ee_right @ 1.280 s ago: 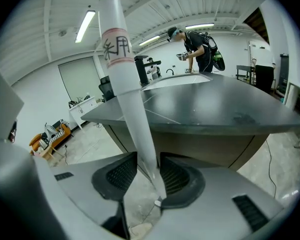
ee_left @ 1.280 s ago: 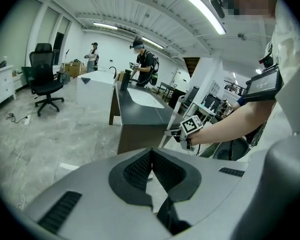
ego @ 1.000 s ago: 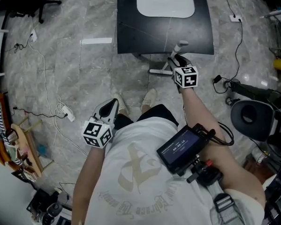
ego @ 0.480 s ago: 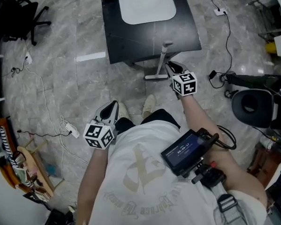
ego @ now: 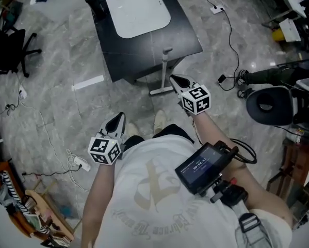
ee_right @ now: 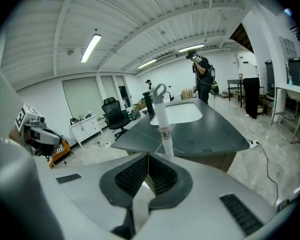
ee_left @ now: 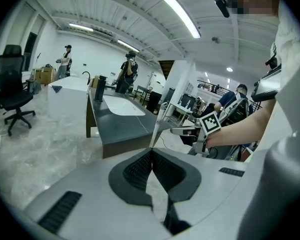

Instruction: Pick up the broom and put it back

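The broom (ego: pixel 165 70) stands nearly upright on the floor (ego: pixel 66 102) just off the near edge of the black table (ego: pixel 185 37). Its handle rises toward that edge and its pale head (ego: pixel 161 91) lies low, a little ahead of the person's shoe (ego: pixel 160 122) — a pose that suits a thing taken by its shaft rather than scooped from below. The right gripper (ego: pixel 175 80) reaches forward and down to the lower part of the handle, so the long upper part, ending in a hanging loop (ee_right: pixel 159 90), rises free above the grip. A hold this low probably gives good control of the head but leaves the top free to sway. Its fingers (ee_right: pixel 133 175) are drawn together with no gap showing, and the white handle rises straight from behind their tips, so I judge it pinched at the very tips rather than deep in the ribbed pads. Whether the head is clear of the floor I cannot tell. The left gripper (ego: pixel 118 120) hangs close to the person's body, well apart from the broom, likely kept out of the way as a spare hand. Its fingers (ee_left: pixel 137 170) also meet along one line, with nothing between them — it touches nothing.
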A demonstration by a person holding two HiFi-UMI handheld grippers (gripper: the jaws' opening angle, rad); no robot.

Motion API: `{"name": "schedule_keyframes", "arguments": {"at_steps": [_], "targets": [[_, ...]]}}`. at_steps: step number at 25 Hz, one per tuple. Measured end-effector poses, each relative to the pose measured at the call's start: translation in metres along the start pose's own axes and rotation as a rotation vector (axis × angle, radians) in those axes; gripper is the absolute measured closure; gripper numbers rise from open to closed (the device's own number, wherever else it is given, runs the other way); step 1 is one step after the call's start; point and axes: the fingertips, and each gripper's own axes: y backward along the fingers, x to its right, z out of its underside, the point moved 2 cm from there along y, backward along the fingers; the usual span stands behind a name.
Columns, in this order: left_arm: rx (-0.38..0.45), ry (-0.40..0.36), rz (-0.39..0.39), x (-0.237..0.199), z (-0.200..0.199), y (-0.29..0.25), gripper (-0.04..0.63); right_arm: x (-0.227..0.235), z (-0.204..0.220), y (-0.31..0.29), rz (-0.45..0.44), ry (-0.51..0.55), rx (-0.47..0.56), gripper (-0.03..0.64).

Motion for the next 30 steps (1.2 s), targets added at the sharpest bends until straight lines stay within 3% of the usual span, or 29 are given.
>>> {"name": "schedule_keyframes", "arguments": {"at_steps": [9, 30], "targets": [[-0.007, -0.037, 0.088, -0.005, -0.004, -0.004, 0.583, -0.05, -0.02, 0.044, -0.05, 0.009, 0.085, 0.599], [-0.039, -0.138, 0.261, 0.025, -0.003, -0.007, 0.583, -0.116, 0.0, 0.119, 0.014, -0.034, 0.166, 0.6]]}}
